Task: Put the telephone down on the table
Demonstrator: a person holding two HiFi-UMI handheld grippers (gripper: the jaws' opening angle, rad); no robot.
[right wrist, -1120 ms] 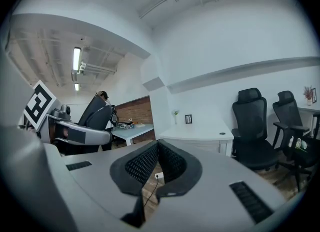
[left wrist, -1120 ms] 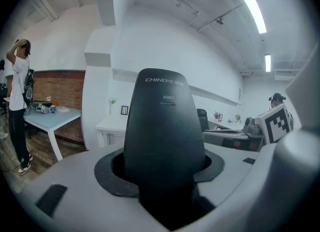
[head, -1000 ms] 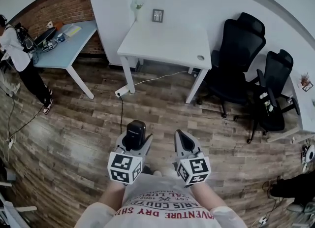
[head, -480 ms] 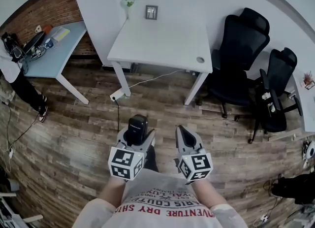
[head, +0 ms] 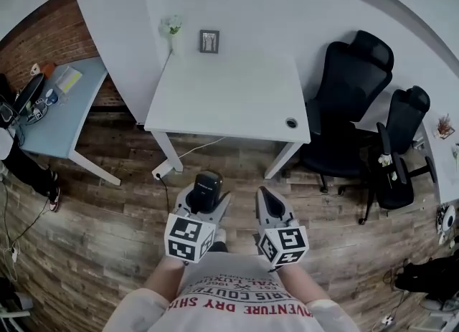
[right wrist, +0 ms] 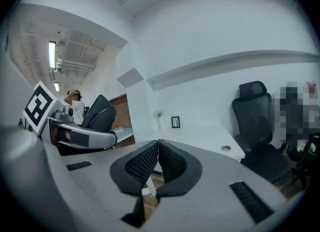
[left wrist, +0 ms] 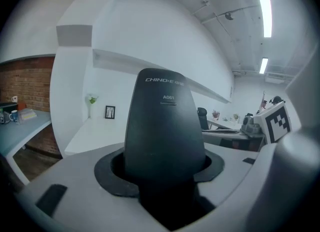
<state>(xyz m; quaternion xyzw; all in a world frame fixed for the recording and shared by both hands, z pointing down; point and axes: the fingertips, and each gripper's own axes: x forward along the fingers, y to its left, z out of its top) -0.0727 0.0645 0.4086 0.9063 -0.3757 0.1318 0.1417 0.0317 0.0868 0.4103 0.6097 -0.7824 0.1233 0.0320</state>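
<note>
Your left hand-held gripper [head: 203,201] clamps the black telephone [head: 208,183]; your right hand-held gripper [head: 266,200] is closed, empty; white desk [head: 229,94] upper centre.

An office. White desk [head: 229,94] at centre, black swivel chairs [head: 348,108] at right. Second desk [head: 54,119] by brick wall [head: 50,36], upper left.

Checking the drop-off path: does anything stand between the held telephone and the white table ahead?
Nothing visible does. The telephone, held in the left gripper, faces the near edge of the white table. The small frame and the plant stand at its far edge, by the wall.
</note>
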